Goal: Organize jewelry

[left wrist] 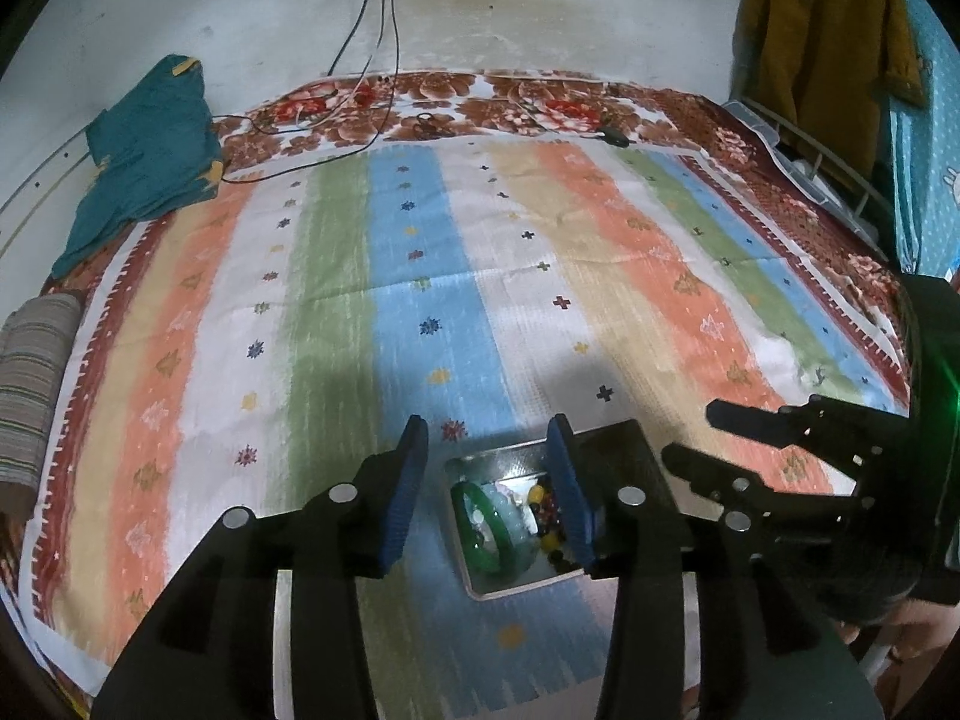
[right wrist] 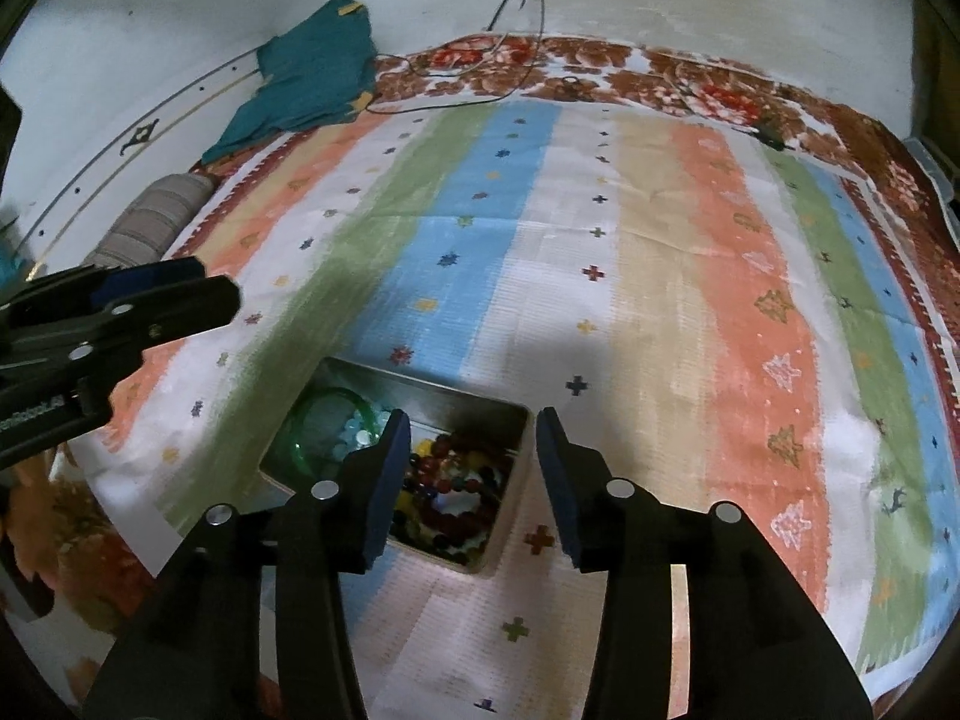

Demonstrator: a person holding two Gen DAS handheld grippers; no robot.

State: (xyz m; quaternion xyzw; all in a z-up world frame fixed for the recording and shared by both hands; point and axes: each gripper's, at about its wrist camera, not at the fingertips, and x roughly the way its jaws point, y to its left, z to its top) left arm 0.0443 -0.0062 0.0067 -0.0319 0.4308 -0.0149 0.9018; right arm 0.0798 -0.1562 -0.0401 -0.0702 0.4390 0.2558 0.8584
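A shallow metal tin lies on the striped cloth near its front edge. Inside it are a green bangle, a pale bead bracelet and dark red and coloured bead bracelets. My left gripper hangs open above the tin's left part, nothing between its blue pads. My right gripper is open over the tin's right half, also with nothing in it. Each gripper shows at the edge of the other's view, the right gripper and the left gripper.
The striped cloth covers a bed with a floral sheet beneath. A teal garment lies at the far left corner, a striped bolster at the left edge. Cables hang from a wall socket. A mustard coat hangs at right.
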